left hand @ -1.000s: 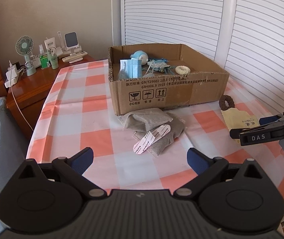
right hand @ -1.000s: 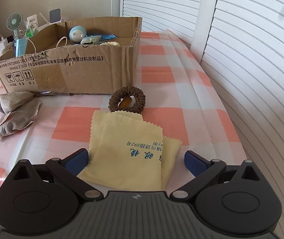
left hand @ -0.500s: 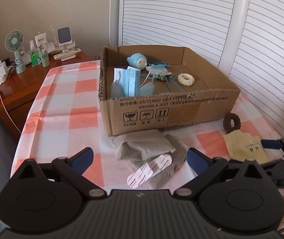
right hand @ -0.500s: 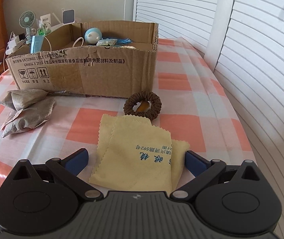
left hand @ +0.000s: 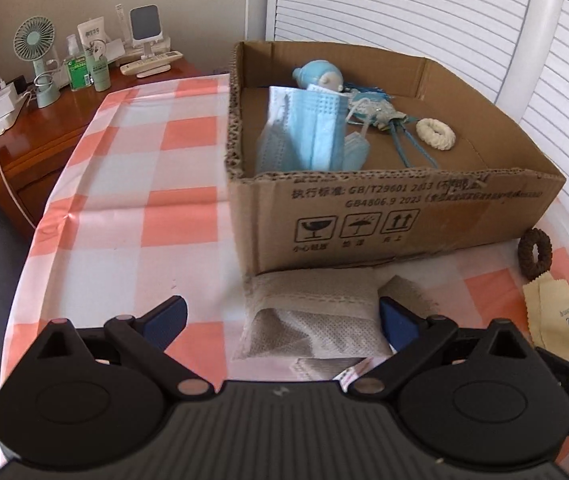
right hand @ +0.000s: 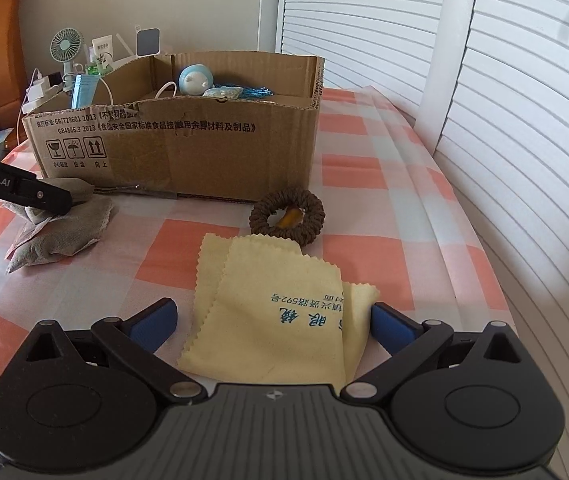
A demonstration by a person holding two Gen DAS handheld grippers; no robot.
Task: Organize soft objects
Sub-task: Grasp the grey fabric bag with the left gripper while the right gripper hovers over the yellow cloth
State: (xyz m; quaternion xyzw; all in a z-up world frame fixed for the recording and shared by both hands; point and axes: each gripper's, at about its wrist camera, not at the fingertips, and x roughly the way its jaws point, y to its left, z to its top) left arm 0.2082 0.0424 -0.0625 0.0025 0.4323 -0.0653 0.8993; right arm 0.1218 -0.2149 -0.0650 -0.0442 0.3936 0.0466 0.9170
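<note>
An open cardboard box stands on the checked tablecloth. It holds blue face masks, a blue plush toy, a tasselled pouch and a white scrunchie. Grey pouches lie in front of the box. My left gripper is open, its jaws either side of the pouches. Yellow cloths and a brown scrunchie lie to the right. My right gripper is open around the cloths.
A wooden nightstand at the far left carries a fan, bottles, a charger and cables. White slatted doors run along the right and back. The table edge falls off at the left toward a bed.
My left gripper has moved forward and down over the grey pouches, toward the box. My right gripper has crept slightly forward over the yellow cloths. Both stay open.
</note>
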